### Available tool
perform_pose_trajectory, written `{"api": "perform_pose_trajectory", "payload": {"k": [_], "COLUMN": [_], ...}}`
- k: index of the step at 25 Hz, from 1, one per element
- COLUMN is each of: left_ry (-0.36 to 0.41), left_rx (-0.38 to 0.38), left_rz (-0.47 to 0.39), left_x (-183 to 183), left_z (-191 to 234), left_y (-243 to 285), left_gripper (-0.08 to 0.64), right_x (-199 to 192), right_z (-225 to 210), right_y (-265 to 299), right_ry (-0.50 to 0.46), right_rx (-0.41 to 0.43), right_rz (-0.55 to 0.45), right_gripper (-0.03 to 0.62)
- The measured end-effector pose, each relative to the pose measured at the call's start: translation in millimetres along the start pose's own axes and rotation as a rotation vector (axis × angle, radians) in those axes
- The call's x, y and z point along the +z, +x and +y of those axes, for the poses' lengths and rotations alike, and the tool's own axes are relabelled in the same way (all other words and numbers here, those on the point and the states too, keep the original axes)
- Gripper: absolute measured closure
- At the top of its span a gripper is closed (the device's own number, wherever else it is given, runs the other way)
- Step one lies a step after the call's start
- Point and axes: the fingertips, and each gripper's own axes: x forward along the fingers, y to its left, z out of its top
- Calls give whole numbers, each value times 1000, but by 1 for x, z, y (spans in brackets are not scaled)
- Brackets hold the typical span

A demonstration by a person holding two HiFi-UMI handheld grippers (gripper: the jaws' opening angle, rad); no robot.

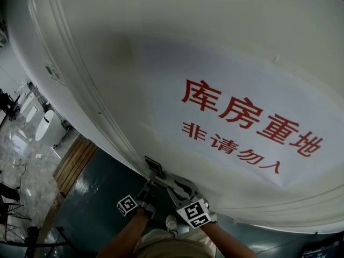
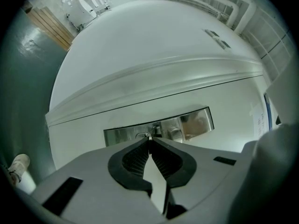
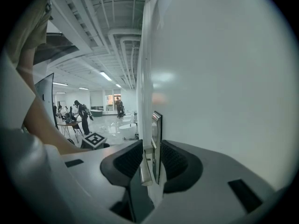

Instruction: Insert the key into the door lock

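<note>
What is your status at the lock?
Left gripper shut on key, tip at lock plate. Right gripper around door handle, grip unclear. Nothing in the way.

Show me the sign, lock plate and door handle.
sign (image 1: 242, 129): head view, its middle, by red writing.
lock plate (image 2: 196, 122): left gripper view, its bare right part.
door handle (image 3: 145, 170): right gripper view, its near end.

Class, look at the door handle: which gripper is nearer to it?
Right. The right gripper has the handle between its jaws. The left gripper, pinching what looks like the key, points at the lock plate, short of the handle.
</note>
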Motion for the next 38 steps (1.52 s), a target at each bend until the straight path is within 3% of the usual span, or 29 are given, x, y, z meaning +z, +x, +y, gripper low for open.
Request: {"api": "perform_pose_trajectory", "payload": {"k": [34,38], "left_ry": [-112,-99], "left_rx": [-6,-2], "left_rz": [-60,-47], "left_x": [-8,-7], "left_z": [9,10], "left_y": [16,16], "left_gripper": [529,528], "right_x": [-7,-6], "right_z": [-13,-11], "right_y": [-11,-8], "right_ry": [-15,-20], "right_rx": [11,13], "right_rz": [26,27], "right_gripper": [471,471]}}
